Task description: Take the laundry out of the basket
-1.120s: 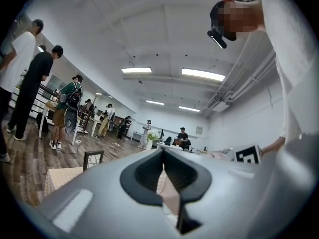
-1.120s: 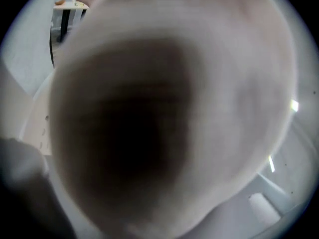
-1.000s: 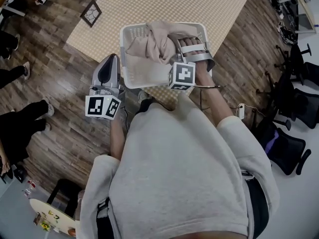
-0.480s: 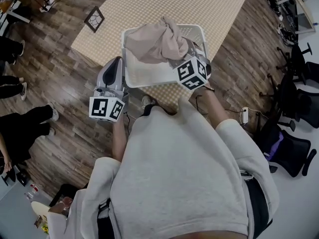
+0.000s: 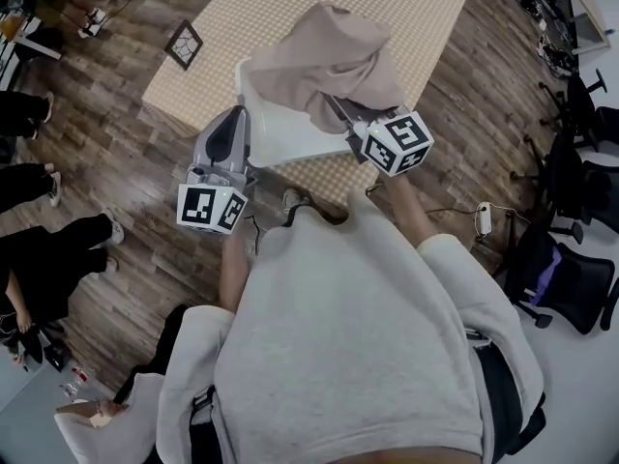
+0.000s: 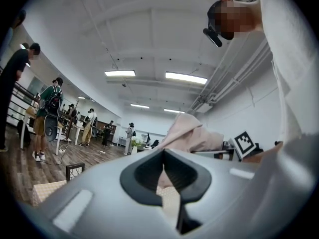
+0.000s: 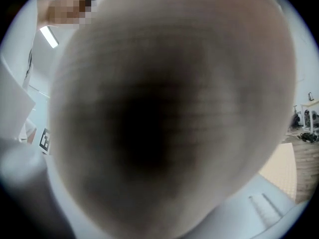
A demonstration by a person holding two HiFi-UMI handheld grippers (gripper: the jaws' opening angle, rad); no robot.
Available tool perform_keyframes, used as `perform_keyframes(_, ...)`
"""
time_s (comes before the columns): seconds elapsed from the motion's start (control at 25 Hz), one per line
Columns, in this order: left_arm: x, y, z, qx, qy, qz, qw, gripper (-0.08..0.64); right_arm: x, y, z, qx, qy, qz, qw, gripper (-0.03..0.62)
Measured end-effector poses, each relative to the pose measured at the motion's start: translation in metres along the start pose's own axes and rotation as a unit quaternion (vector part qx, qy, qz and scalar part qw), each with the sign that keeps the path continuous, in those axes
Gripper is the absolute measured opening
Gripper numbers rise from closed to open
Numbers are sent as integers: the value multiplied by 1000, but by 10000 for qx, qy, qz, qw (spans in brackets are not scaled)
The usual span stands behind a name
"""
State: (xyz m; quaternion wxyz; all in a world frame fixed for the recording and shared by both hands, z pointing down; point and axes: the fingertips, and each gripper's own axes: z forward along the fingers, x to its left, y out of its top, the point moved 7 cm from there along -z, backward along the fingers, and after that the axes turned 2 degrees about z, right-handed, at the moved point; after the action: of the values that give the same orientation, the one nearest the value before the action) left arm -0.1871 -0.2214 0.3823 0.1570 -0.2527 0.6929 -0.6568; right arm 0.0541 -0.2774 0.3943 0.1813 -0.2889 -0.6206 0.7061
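Observation:
A beige garment (image 5: 329, 61) hangs bunched above the white laundry basket (image 5: 276, 133), lifted clear of its rim. My right gripper (image 5: 343, 114) is shut on the cloth, its jaws buried in the folds; in the right gripper view the beige garment (image 7: 159, 108) fills nearly the whole picture and hides the jaws. My left gripper (image 5: 224, 135) is held just left of the basket, jaws shut with nothing between them. From the left gripper view the beige garment (image 6: 192, 136) shows ahead past the jaws.
The basket stands on a checked mat (image 5: 319, 8) laid on a wood floor. A small dark frame (image 5: 183, 43) lies at the mat's left corner. People's legs (image 5: 39, 249) stand at the left; office chairs (image 5: 571, 259) and cables are at the right.
My right gripper has risen and tilted, pulling the beige garment up out of the basket. The left gripper has stayed beside the basket.

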Motion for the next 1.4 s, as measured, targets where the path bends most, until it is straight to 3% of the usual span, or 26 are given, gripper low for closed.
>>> perform_keyframes(0.44, -32, 2, -9, 25, -147, 127, 9998, 8, 17, -1, -52, -91, -104, -109, 9998, 229)
perform_keyframes(0.8, -131, 0, -50, 153, 186, 391, 9989, 8, 30, 1, -166, -234, 393, -278, 9986, 229)
perform_keyframes(0.96, -178, -6, -83, 261, 409, 445, 9978, 8, 37, -7, -217, -265, 587, -117, 9979, 229)
perform_keyframes(1.12, -202, -3, -115, 299, 557, 429, 9971, 8, 58, -11, -243, -201, 731, -105, 9971, 229)
perform_keyframes(1.4, -231, 10, -147, 182, 464, 591, 9970, 8, 90, -10, -274, -301, 771, -194, 9964, 229)
